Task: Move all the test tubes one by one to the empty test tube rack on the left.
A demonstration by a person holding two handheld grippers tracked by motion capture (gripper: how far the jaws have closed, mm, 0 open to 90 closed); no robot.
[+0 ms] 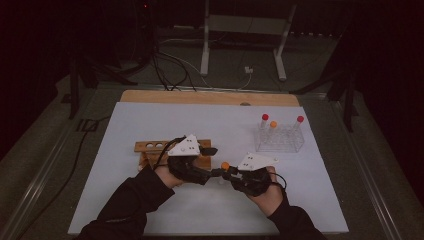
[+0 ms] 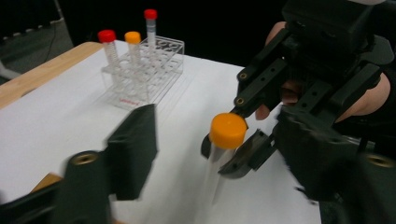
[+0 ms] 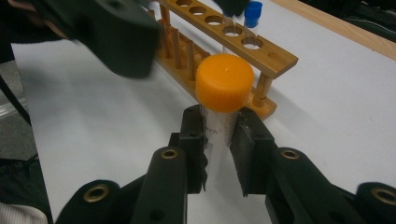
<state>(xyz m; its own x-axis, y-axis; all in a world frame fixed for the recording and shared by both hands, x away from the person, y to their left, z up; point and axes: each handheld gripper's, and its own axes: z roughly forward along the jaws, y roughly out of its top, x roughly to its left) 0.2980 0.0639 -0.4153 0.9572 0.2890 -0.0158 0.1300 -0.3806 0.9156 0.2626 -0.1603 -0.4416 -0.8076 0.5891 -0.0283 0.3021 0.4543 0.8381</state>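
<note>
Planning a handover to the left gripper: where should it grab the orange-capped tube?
Probably on the orange cap, jaws either side. The orange-capped tube stands upright with the right gripper clamped on its clear body, so only the cap stands free.

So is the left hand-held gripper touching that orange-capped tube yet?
Apart. In the left gripper view, the left hand-held gripper has bare white table showing between each of its jaws and the orange-capped tube, which the right hand-held gripper clamps.

orange-capped tube (image 2: 227, 133) clamped in right tongs (image 2: 224, 156), clear rack (image 2: 149, 77) behind on white table (image 2: 56, 126)
</note>
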